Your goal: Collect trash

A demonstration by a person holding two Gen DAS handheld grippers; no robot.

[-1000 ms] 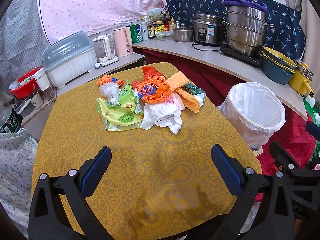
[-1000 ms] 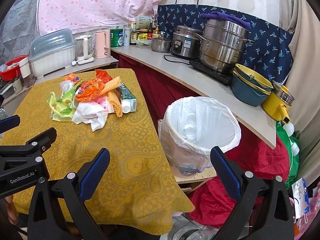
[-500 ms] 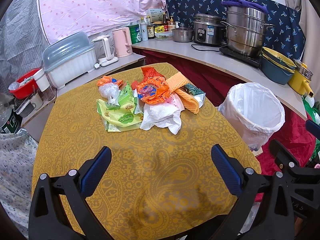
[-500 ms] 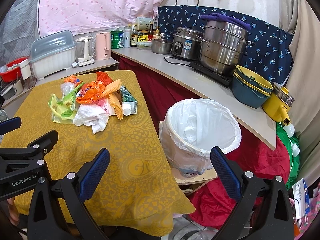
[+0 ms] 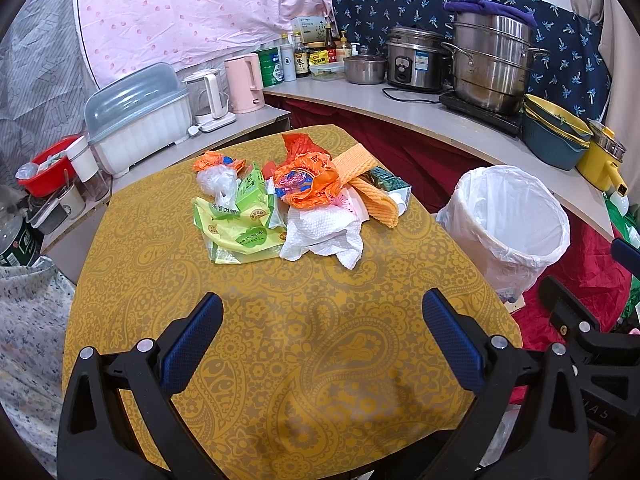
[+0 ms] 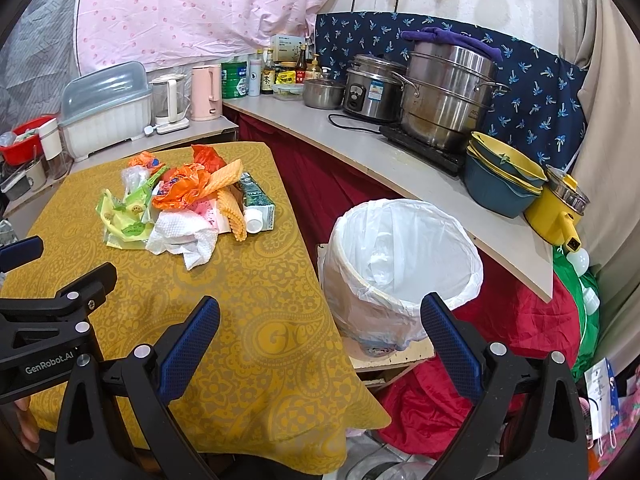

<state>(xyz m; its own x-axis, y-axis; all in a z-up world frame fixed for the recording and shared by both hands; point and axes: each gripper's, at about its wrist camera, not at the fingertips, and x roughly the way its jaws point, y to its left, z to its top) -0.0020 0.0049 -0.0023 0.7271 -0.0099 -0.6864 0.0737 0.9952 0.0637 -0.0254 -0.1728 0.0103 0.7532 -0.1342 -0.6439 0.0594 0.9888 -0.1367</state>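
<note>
Kitchen table (image 5: 304, 360) is carrying the whole trash pile (image 5: 296, 204) toward its far edge, lined bin (image 6: 404, 264) is sitting off its right edge looking empty, left claw (image 5: 322, 344) and right claw (image 6: 320, 344) are hovering spread, gripping nothing, so collection is looking unstarted.

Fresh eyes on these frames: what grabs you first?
The heap of trash in the middle of the yellow tablecloth: orange wrappers, green bags, white paper towel. Next, the white-lined bin on the floor right of the table. Both grippers, left and right, are open and empty.
</note>
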